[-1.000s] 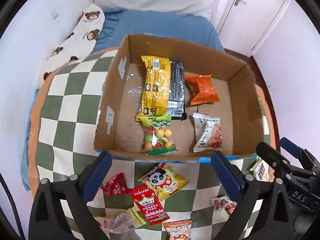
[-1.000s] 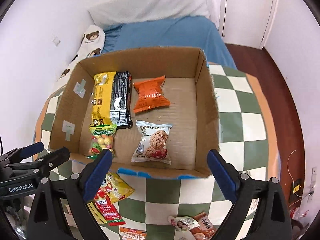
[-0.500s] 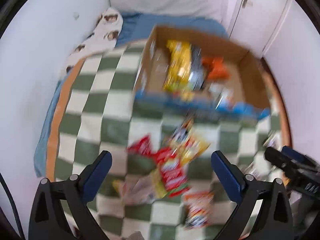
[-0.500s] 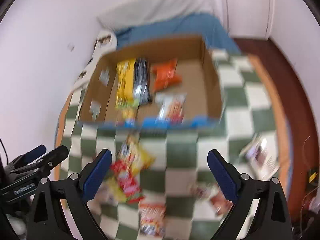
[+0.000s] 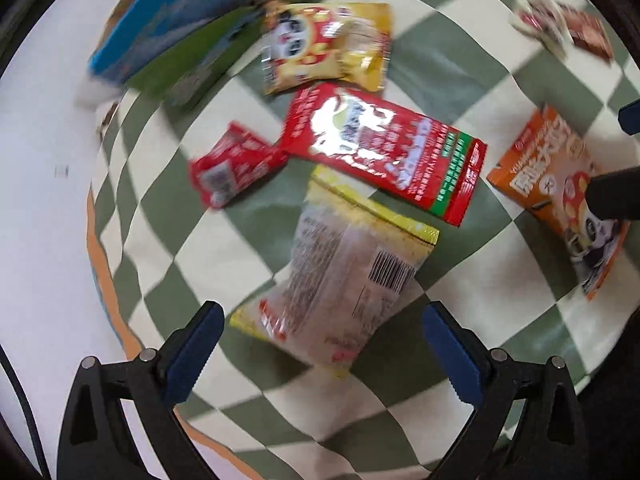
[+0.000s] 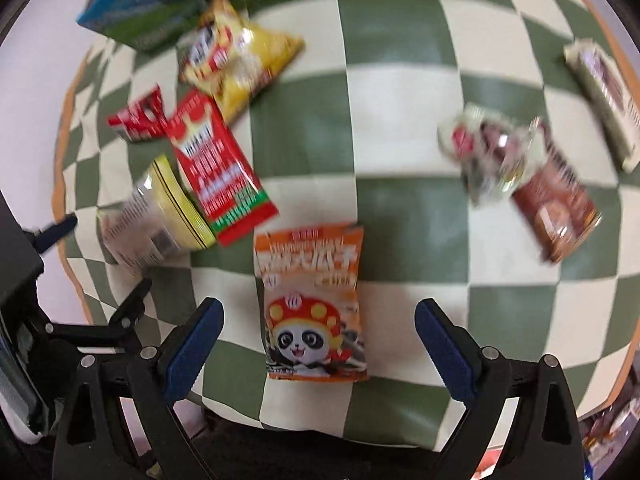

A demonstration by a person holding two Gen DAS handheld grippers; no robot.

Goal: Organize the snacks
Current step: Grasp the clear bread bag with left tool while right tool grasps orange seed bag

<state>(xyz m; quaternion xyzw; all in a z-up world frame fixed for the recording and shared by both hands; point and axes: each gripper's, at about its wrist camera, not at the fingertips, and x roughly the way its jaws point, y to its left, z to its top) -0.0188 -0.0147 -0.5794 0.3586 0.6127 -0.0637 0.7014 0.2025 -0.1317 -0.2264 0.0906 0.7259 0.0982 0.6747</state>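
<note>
Swinging down from the box, you now have both pairs of fingers spread wide and empty over the loose packets. A second ago each camera looked into the cardboard box [image 5: 132, 40]; now only its blue-taped edge smears across the upper left of both views, and the checkered surface [image 6: 400, 120] fills the rest.

In the left wrist view, the left gripper [image 5: 320, 344] hangs with its fingers released around the lower end of the clear yellow-edged packet [image 5: 344, 272], which lies at lower centre. Above it sits the long red packet [image 5: 384, 148], overlapping its top edge, with the small red packet [image 5: 236, 164] to the left and the yellow panda bag [image 5: 324, 44] near the top.

In the right wrist view, the right gripper [image 6: 316, 332] frames the orange panda packet [image 6: 312, 304] at lower centre, fingers open on either side. The brown packets [image 6: 552, 200] lie well apart at right.

This reads as the shift from dropping off to picking: each hand looks lined up on its next snack, though blur hides whether either touches.
</note>
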